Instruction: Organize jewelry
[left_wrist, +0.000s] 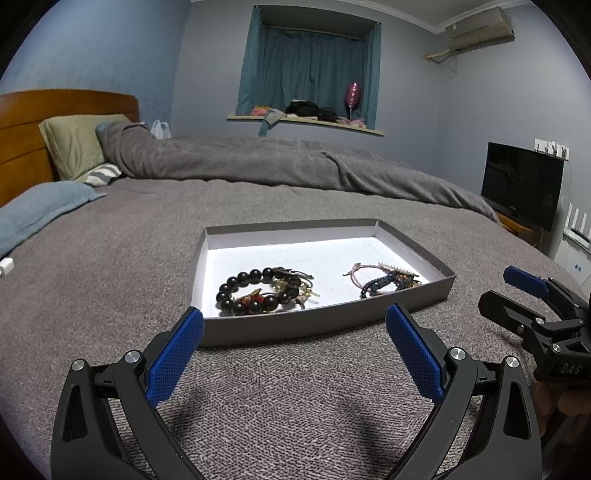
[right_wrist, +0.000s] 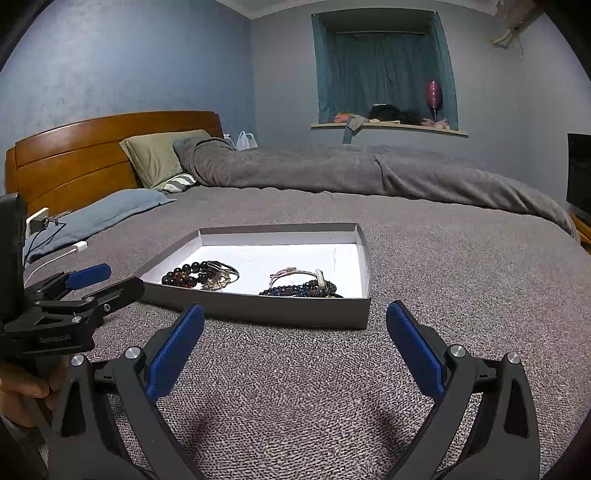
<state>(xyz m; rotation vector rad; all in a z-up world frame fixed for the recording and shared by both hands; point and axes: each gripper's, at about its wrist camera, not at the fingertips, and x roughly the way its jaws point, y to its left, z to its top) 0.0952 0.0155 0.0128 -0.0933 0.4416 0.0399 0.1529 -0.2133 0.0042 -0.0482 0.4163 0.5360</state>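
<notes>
A shallow grey tray (left_wrist: 325, 325) (right_wrist: 258, 310) with a white floor lies on the grey bed cover. In its left part a dark bead bracelet (left_wrist: 255, 293) (right_wrist: 184, 275) sits tangled with gold and silver pieces. In its right part lie a pink cord bracelet (left_wrist: 360, 275), a blue beaded strand (right_wrist: 299, 290) and a pale bangle (right_wrist: 295, 274). My left gripper (left_wrist: 295, 321) stands open just short of the tray's near wall, nothing between its blue pads. My right gripper (right_wrist: 295, 319) is open too, near the tray's right front corner, and holds nothing.
The bed stretches away with a rumpled grey duvet (left_wrist: 280, 158), pillows (left_wrist: 74, 144) and a wooden headboard (right_wrist: 92, 155) at the left. A white charger and cable (right_wrist: 70, 251) lie left of the tray. A dark TV (left_wrist: 521, 184) stands at the right.
</notes>
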